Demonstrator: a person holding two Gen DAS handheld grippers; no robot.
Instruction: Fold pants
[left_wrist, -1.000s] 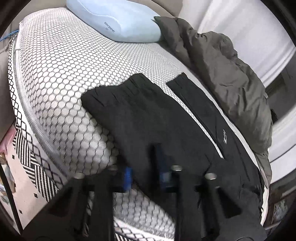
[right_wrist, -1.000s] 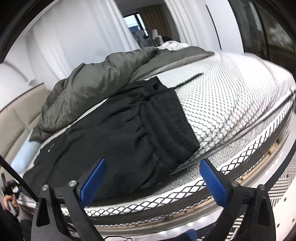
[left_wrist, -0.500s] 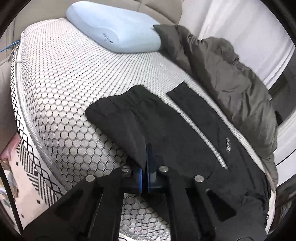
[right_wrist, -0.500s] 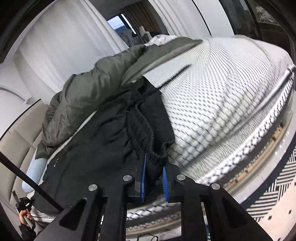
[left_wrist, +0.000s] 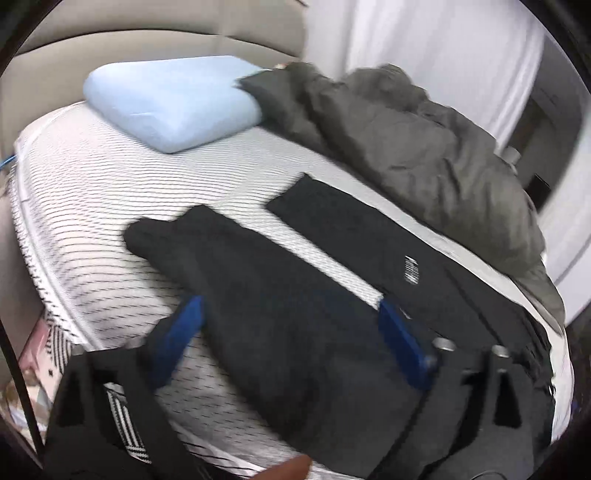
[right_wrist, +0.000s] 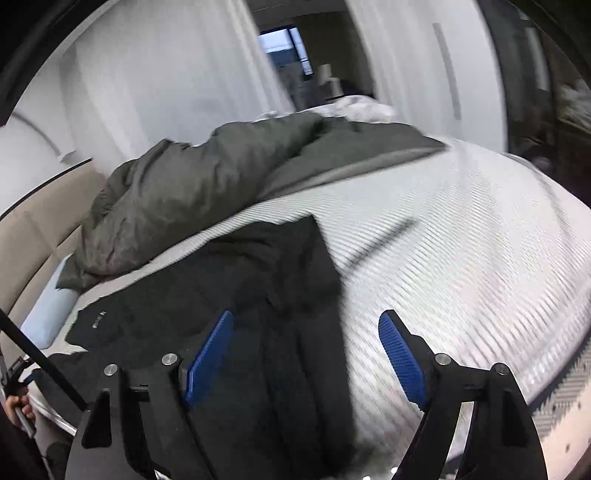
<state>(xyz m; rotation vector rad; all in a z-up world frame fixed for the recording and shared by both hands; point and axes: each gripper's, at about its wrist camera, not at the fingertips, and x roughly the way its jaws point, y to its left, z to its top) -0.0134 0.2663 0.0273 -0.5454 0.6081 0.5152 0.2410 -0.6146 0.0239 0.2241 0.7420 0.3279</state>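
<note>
Lying spread on the mattress (left_wrist: 110, 206), the black pants (left_wrist: 280, 295) are sitting near its close edge, both legs stretching away toward the far-left end, a strip of mattress showing between them. Small white logo print is showing on the right leg. In the right wrist view the waistband end of the pants (right_wrist: 280, 295) is lying flat, not lifted.

Left gripper (left_wrist: 291, 328) is hanging above the near leg, jaws having just been opening and now standing wide; blue pads (left_wrist: 177, 332) are either side of the leg, fabric under the gap but not pinched.

Right gripper (right_wrist: 306, 350) is likewise spread, jaws having just been opening; left pad is over the black cloth, right pad over bare mattress (right_wrist: 461, 258). Nothing gripped.

Light blue pillow (left_wrist: 170, 99) is sitting at the far-left head end. Grey-green duvet (left_wrist: 424, 147) is lying bunched along the far side, just beside the far leg. Both views are motion-blurred. White curtains (right_wrist: 166, 81) are hanging behind the bed.
</note>
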